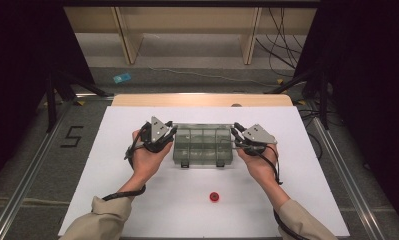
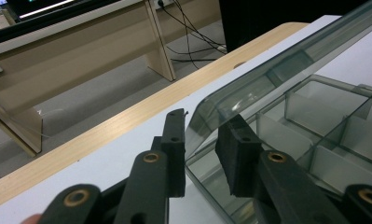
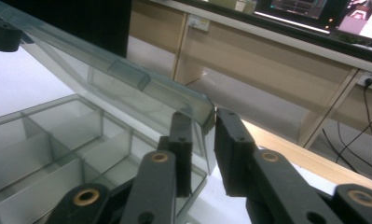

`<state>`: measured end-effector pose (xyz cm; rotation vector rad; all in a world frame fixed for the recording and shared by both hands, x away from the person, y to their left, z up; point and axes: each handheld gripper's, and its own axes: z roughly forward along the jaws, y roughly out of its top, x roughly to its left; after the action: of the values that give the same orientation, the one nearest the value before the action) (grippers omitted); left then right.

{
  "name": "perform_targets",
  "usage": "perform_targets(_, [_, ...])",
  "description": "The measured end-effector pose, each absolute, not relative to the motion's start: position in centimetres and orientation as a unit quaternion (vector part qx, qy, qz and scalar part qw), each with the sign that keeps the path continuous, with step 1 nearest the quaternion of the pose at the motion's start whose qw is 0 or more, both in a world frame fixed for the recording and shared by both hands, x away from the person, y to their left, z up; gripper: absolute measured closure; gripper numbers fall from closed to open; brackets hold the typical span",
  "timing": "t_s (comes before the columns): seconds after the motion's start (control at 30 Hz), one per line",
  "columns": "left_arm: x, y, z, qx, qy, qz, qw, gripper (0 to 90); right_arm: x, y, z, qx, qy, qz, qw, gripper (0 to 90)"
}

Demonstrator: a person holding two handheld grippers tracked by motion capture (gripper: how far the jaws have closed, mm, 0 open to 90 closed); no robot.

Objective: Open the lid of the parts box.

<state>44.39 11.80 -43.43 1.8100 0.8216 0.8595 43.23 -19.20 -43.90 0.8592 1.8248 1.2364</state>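
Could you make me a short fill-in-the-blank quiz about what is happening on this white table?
1. The clear plastic compartment box has its lid tilted ____.
2. Each gripper, left and right, has its jaws around a ____ of that lid.
3. The small round thing lying near the person on the white table is ____ in colour.

Missing words: open; corner; red

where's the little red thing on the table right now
In the high view the small red object lies alone on the white tabletop, nearer the person than the clear compartment box, between the forearms.
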Motion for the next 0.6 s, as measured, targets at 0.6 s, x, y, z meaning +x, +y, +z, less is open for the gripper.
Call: perform_targets(0.6, [45.2, 12.0, -42.9, 0.72, 0.356, 0.351, 0.481, 81.2, 44.5, -19.2, -43.2, 0.347, 0.708, 0.476, 0.389, 84.3])
